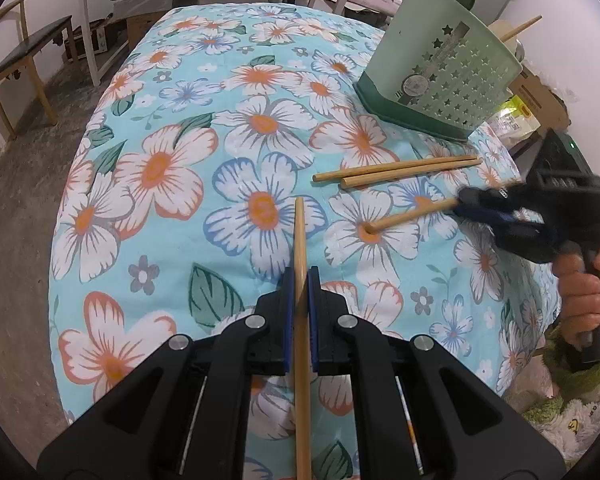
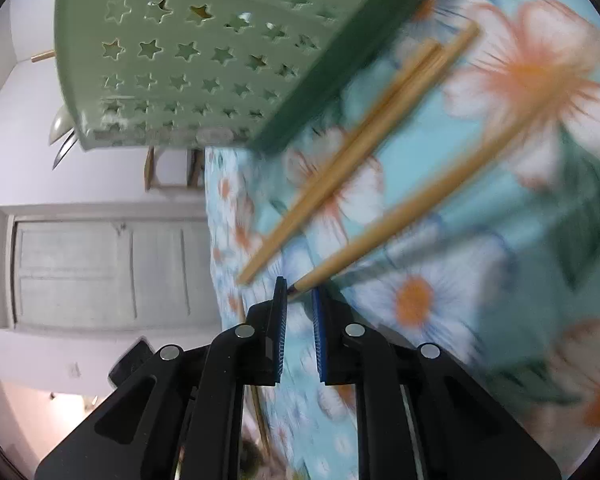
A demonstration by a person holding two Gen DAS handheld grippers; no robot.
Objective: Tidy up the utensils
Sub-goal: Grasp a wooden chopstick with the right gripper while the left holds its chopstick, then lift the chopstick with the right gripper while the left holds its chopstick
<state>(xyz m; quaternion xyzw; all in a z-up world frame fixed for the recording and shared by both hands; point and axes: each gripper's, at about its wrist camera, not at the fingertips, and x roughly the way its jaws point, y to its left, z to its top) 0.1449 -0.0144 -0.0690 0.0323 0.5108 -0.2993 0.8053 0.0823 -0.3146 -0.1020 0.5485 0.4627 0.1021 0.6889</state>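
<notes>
Floral cloth [image 1: 172,168] covered the worktop, where a green star-punched utensil holder [image 1: 440,68] bore an unreadable round sticker. Left gripper [image 1: 299,280] fingers pinched a chopstick [image 1: 300,240] pointing straight ahead. Right gripper [image 2: 299,292] fingers, narrowly parted, met another chopstick's tip [image 2: 306,282]; a pair of chopsticks [image 1: 396,170] lay crosswise beside the holder.

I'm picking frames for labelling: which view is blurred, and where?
Left wrist view: mostly sharp, only the right gripper is motion-smeared, and edges bend with fisheye. Right wrist view: the green holder, chopsticks and floral cloth are streaked with motion blur; its own fingers stay sharp.
</notes>
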